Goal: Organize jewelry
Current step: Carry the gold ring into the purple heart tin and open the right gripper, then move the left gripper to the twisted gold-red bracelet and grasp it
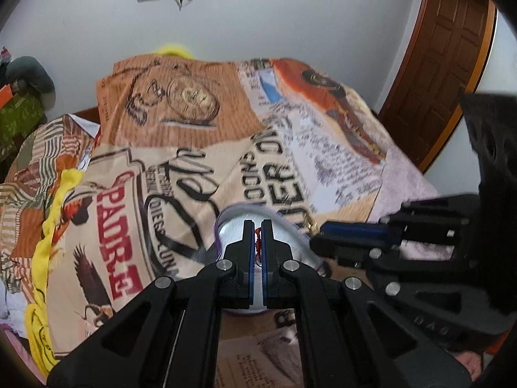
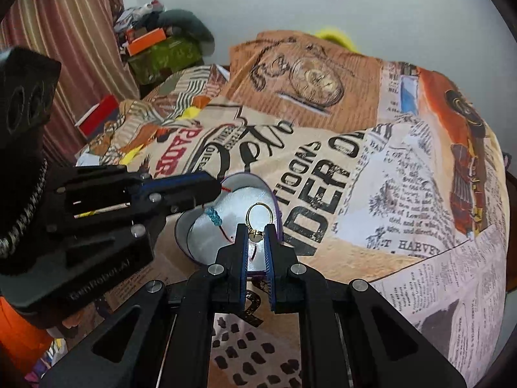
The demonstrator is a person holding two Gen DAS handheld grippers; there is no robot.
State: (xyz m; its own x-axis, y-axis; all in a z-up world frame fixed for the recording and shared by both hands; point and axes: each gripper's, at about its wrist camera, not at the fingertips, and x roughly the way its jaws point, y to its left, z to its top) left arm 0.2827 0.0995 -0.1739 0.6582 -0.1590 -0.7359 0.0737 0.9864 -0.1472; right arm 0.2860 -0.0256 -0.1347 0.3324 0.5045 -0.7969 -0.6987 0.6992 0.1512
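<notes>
A heart-shaped box (image 2: 206, 242) with a white inside and a purple rim lies open on the printed bedcover. My right gripper (image 2: 257, 230) hangs over its near edge, shut on a gold ring (image 2: 258, 204) whose band stands up above the fingertips. My left gripper (image 2: 217, 188) reaches in from the left, shut on a red cord bracelet; its blue beads (image 2: 214, 217) dangle into the box. In the left wrist view the left gripper (image 1: 257, 224) pinches the red cord (image 1: 257, 241) above the box (image 1: 231, 226), with the right gripper (image 1: 318, 239) coming in from the right.
A newspaper-print bedcover (image 2: 371, 177) is heaped up behind the box. A yellow cloth (image 1: 51, 226) lies at the left. A striped curtain (image 2: 48, 48), a red box (image 2: 97, 113) and a green box (image 2: 161, 55) stand at the far left, a brown door (image 1: 446, 64) at the right.
</notes>
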